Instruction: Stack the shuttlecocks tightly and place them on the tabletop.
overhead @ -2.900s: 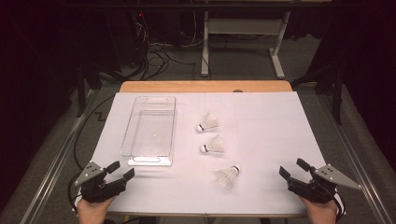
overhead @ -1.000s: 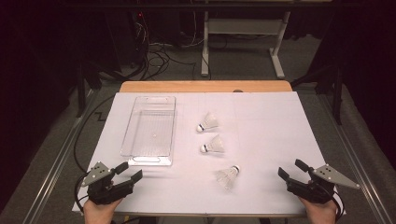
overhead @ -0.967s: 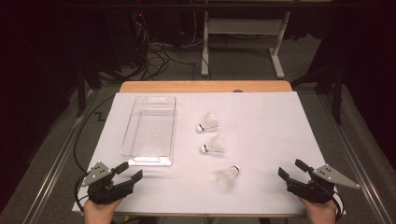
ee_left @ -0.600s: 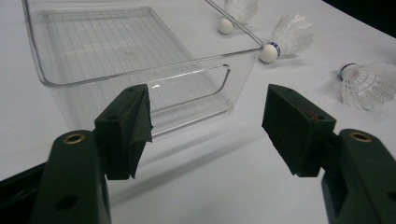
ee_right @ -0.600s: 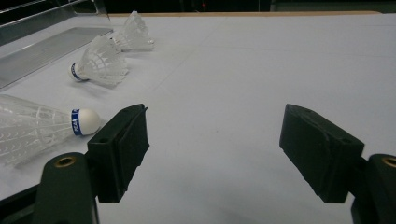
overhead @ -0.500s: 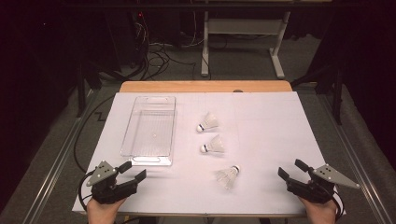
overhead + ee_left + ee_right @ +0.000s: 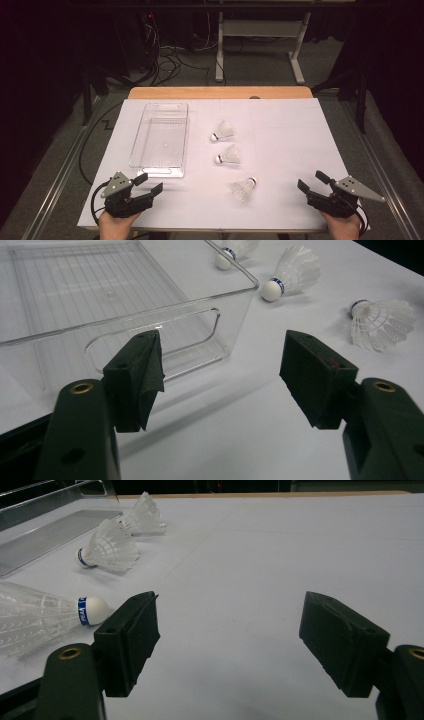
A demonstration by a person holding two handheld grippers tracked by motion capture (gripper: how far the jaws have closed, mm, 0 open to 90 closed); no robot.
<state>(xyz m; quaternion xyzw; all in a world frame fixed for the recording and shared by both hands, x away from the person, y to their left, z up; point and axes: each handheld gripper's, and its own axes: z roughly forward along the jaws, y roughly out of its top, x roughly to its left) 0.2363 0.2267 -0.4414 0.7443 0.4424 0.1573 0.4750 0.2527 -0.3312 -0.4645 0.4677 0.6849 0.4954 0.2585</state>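
Three white shuttlecocks lie on the white table: a far one [image 7: 223,131], a middle one [image 7: 229,157] and a near one [image 7: 244,188]. A clear plastic bin [image 7: 161,138] stands left of them, with nothing in it. My left gripper [image 7: 149,184] is open just in front of the bin's near end wall [image 7: 165,342], nothing between its jaws. My right gripper [image 7: 313,182] is open at the front right. In the right gripper view [image 7: 227,640] the near shuttlecock [image 7: 42,617] lies left of the jaws, cork toward them. The left gripper view [image 7: 222,375] has the near shuttlecock [image 7: 382,322] at upper right.
The white sheet [image 7: 290,145] covers the table up to a bare wooden strip [image 7: 220,93] at the far edge. Cables and a desk frame [image 7: 260,37] sit on the floor beyond. Metal rails [image 7: 62,172] run along both sides of the table.
My left gripper has moved right and a little forward, toward the bin's near end. The right gripper and the shuttlecocks have stayed put.
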